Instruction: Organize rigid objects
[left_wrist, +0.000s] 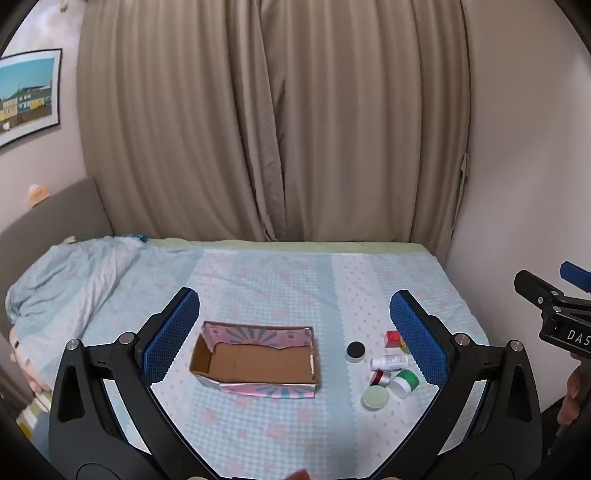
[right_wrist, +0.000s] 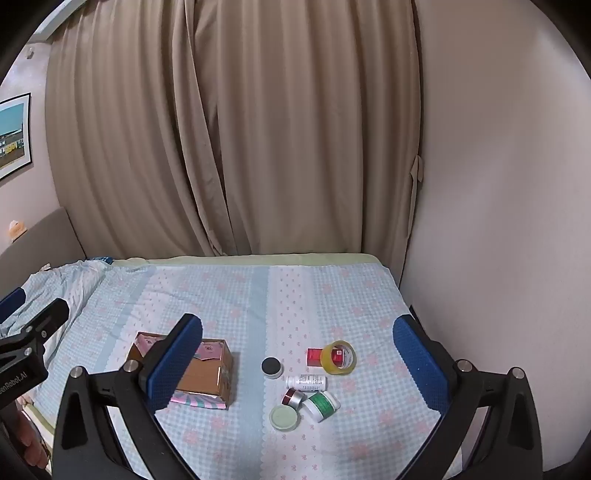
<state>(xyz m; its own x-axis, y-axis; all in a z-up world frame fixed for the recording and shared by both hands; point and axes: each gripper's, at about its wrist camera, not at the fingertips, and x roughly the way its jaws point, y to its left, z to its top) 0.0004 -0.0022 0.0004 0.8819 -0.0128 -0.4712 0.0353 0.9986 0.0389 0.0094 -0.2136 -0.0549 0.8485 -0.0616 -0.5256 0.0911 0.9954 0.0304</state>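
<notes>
Cardboard box (left_wrist: 255, 363), round jars (right_wrist: 283, 418), checked bedsheet (right_wrist: 236, 295), tape ring (right_wrist: 338, 357)

Bed sheet (right_wrist: 236, 295) pale blue check, pink flowers, white stripe. Cardboard box (left_wrist: 255, 363) brown inside, pink-teal sunburst outside. Tape roll (right_wrist: 338, 358) yellow. Small box (right_wrist: 314, 357) red. Jar (right_wrist: 321, 405) white, green label. Tongs pads (left_wrist: 419, 338) blue. Curtain (right_wrist: 221, 129) beige.

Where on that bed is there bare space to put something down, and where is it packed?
The cardboard box is empty inside. Bare sheet lies between the box and the curtain, and in front of the box. It is crowded right of the box: black-lidded jar, white bottle, tape roll, green jar, pale lid.
</notes>
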